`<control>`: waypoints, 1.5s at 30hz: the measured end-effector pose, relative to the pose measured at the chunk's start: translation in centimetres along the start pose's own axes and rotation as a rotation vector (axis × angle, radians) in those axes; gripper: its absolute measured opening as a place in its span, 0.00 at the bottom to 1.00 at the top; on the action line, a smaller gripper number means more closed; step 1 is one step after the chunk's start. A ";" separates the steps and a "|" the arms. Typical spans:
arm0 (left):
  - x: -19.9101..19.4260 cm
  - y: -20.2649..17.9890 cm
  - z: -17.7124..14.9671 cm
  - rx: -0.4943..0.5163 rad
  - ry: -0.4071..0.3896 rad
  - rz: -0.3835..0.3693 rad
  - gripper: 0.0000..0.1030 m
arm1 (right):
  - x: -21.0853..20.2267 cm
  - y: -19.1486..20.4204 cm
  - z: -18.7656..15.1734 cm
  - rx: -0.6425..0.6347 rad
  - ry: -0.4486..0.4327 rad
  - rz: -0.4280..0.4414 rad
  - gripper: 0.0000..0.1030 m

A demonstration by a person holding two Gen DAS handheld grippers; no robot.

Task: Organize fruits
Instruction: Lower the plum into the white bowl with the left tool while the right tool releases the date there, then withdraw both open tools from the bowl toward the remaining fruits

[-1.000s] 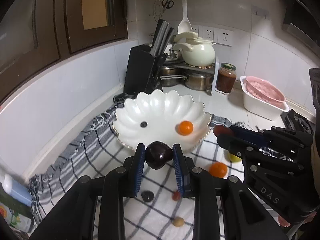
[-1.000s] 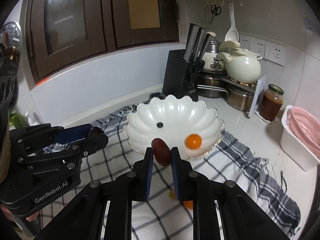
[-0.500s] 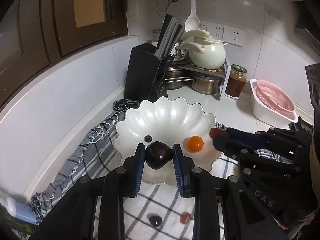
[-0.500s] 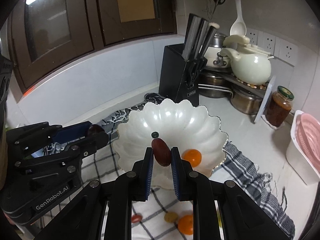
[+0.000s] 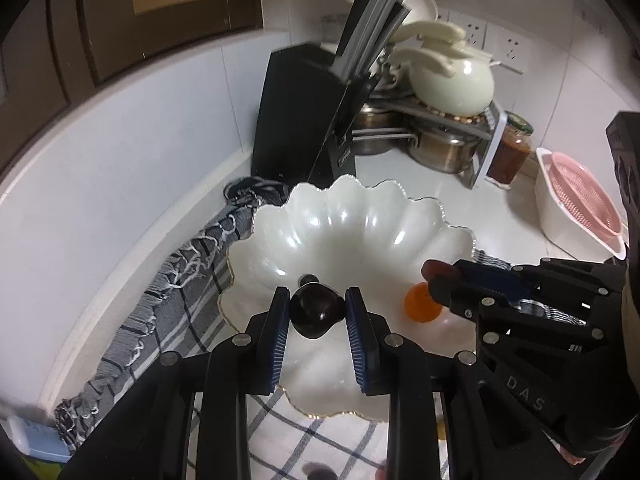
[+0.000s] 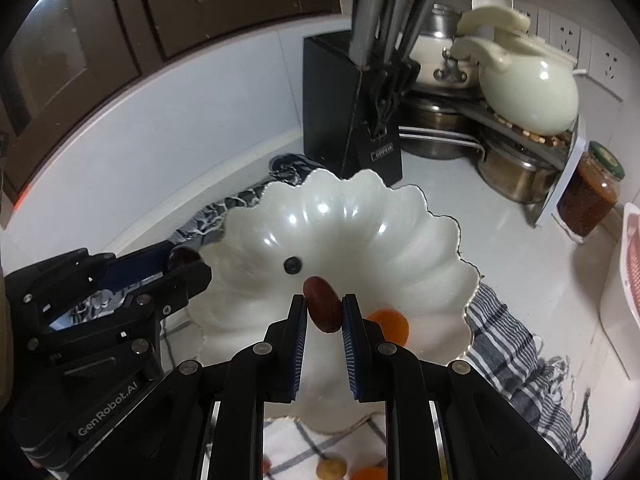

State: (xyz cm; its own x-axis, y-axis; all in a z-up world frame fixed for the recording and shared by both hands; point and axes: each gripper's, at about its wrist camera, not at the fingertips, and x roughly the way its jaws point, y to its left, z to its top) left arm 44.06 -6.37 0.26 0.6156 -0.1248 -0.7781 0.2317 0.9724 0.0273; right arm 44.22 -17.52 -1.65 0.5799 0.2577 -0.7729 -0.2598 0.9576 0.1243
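My left gripper point(image 5: 318, 312) was pinching a dark, glossy plum-like fruit point(image 5: 316, 314) between its blue pads, and I had it poised above the near part of the white scalloped bowl point(image 5: 344, 224). My right gripper point(image 6: 323, 312) was clamped on a reddish-brown oblong fruit, a date by the look of it point(image 6: 322, 310), also over the bowl, with its tips close to the small orange fruit point(image 6: 389, 325) that lay inside on the bowl's right side. A small dark round fruit point(image 6: 292, 265) sat alone near the bowl's middle. From the left wrist view I could see the right gripper reaching in from the right, its red fruit showing at the tips just above the orange one. The bowl stood on a black-and-white checked cloth point(image 5: 168, 280) spread over the counter, and a few small fruits lay on the cloth in front of the bowl, mostly hidden by my grippers. Behind the bowl stood a black knife block point(image 6: 352, 104), beside it a rack with steel pots point(image 6: 516, 172) and a pale green kettle point(image 6: 528, 92), a jar of red sauce point(image 6: 588, 192), and at the far right a pink colander point(image 5: 580, 204).
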 end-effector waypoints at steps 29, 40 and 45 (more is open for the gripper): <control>5.3 0.5 -0.1 -0.019 0.146 0.052 0.57 | 4.9 -2.7 0.5 0.036 0.108 -0.057 0.34; -0.8 0.3 -1.6 -0.001 0.055 0.112 0.64 | -0.8 -1.2 -1.1 0.009 0.001 -0.083 0.45; -3.7 0.0 -2.9 0.019 0.011 0.126 0.68 | -3.4 -0.3 -2.3 -0.009 -0.039 -0.098 0.45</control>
State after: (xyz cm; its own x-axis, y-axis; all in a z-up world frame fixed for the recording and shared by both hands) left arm 39.56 -5.38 1.30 0.6323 0.0006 -0.7747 0.1669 0.9764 0.1370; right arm 40.53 -19.01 -0.47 0.6325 0.1683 -0.7561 -0.2075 0.9773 0.0439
